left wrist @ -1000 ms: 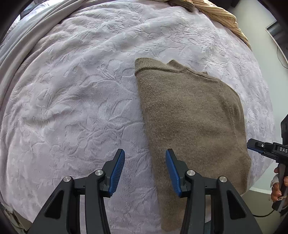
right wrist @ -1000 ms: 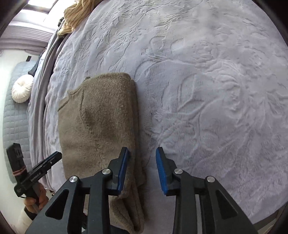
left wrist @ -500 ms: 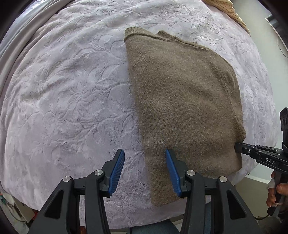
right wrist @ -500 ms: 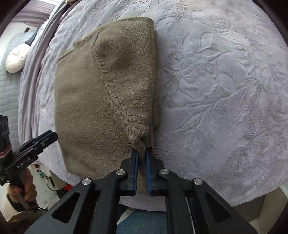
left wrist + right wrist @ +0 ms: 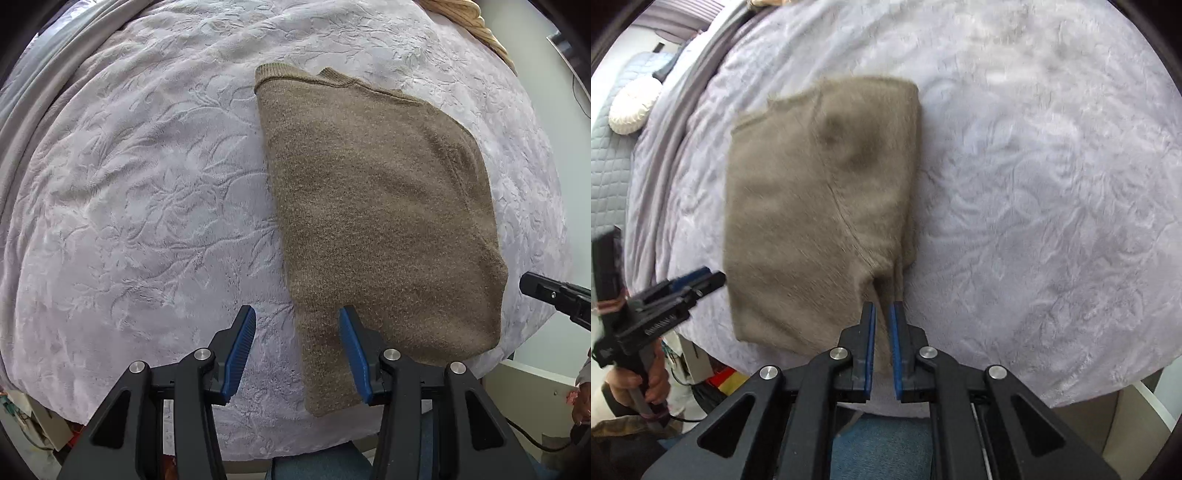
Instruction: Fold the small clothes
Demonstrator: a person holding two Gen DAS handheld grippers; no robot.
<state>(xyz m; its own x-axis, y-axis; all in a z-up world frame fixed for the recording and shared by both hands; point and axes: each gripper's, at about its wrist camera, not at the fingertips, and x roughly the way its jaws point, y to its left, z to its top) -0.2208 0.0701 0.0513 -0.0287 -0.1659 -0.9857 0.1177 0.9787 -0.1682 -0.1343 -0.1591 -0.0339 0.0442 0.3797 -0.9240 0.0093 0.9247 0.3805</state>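
Right wrist: hand-held gripper (image 5: 882, 314) pinching sweater (image 5: 820, 206).

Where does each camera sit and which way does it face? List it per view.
Left wrist: on the left gripper, looking down at the brown sweater on the bed; its fingers stand apart.
Right wrist: on the right gripper, angled down; its fingers pinch the sweater's corner; a hand shows at left.
Shared: sweater, bed, and each other's gripper.

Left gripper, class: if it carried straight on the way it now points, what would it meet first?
Probably the brown knitted sweater's narrow lower flap. The open left gripper straddles the flap's left edge, with the pale embossed blanket under its left finger. Depth is unclear.
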